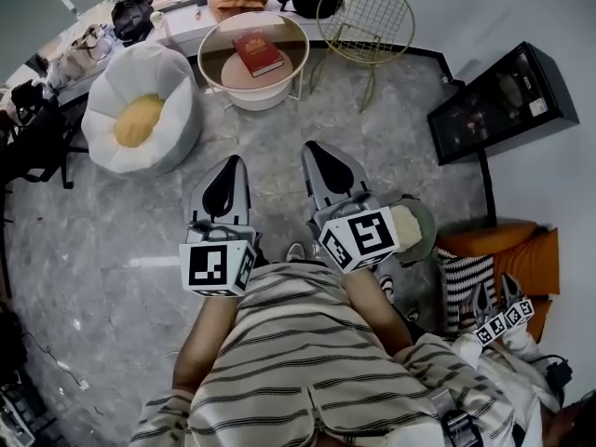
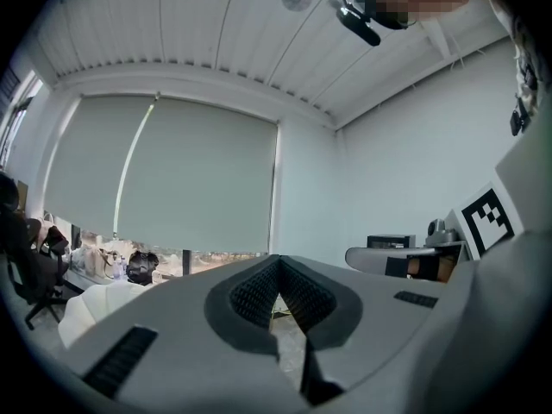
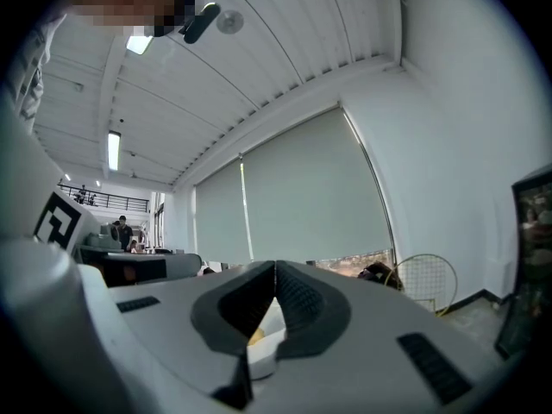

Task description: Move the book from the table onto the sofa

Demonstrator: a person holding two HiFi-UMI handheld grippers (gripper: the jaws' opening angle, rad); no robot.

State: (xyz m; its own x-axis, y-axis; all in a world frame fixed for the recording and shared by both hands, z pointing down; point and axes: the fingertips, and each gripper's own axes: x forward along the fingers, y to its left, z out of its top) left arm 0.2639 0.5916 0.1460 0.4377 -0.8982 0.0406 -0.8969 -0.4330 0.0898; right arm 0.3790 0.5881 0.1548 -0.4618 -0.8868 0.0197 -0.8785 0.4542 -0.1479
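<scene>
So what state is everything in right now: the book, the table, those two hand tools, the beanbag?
Book: closed, lying flat on the table, untouched.
Table: upright, book on top.
Left gripper: fingers shut, holding nothing.
Right gripper: fingers shut, holding nothing.
Beanbag: upright, yellow cushion resting in it.

A red book (image 1: 257, 52) lies on the round pink-topped, white-rimmed table (image 1: 235, 71). Left of the table, a white beanbag sofa (image 1: 160, 73) holds a yellow cushion (image 1: 138, 120). Right of the table stands a gold wire chair (image 1: 364, 15).
</scene>
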